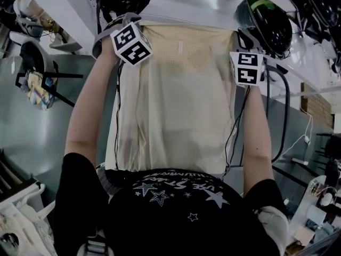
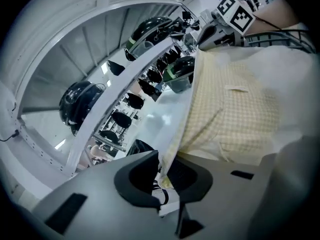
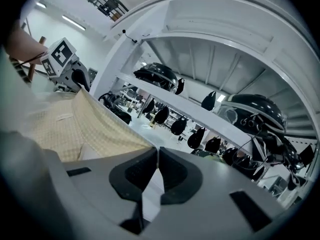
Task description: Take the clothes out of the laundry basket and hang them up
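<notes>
The pale yellow shirt hangs spread in front of your chest. Your left gripper pinches one top edge and your right gripper the other, jaws nearly together, just below the white shelf with a helmet.

The head view is dim and flat. The cream shirt is its brightest patch. The white rack just above the shirt glares pale, and the black top below it sinks to near black. Both gripper views are round fisheye pictures with black corners, and the rack's beams bow hard beyond the shirt. Strip lights glow above the shirt in the right gripper view. The left tool and right tool, close under the shirt's edge, look soft and shadowed.
</notes>
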A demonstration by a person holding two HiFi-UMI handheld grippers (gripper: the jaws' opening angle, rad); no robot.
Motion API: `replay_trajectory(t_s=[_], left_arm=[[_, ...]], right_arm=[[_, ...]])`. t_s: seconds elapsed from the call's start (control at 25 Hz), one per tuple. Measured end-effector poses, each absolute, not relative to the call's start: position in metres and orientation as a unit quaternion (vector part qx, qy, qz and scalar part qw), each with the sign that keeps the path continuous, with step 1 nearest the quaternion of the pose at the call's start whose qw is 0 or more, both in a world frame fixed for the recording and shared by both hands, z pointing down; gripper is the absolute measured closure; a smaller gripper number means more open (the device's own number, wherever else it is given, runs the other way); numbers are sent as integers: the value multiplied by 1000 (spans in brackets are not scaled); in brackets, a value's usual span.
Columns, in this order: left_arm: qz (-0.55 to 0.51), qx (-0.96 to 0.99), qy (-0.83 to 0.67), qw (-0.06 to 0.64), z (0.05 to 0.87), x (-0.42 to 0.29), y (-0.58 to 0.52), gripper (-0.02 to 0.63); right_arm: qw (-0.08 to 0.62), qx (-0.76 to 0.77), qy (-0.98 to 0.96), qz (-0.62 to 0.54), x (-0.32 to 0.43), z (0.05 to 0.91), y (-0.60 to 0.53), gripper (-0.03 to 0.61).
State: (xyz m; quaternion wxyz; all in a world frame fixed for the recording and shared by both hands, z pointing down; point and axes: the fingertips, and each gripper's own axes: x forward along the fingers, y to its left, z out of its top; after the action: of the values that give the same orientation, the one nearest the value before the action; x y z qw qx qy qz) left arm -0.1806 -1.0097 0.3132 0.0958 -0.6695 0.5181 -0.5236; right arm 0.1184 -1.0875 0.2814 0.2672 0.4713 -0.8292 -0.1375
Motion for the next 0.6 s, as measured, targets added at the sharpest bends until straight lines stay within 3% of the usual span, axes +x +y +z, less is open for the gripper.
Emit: replay_trajectory(t_s=[0.28,0.6], left_arm=[[-563,-670,475,90,351,-182,-1018,538],[-580,-668,459,80,373,-181,-1022,508]], right_arm=[[331,439,-829,-99,114,323,-1095,558],[359,422,-828,-87,110,342,-1097,551]])
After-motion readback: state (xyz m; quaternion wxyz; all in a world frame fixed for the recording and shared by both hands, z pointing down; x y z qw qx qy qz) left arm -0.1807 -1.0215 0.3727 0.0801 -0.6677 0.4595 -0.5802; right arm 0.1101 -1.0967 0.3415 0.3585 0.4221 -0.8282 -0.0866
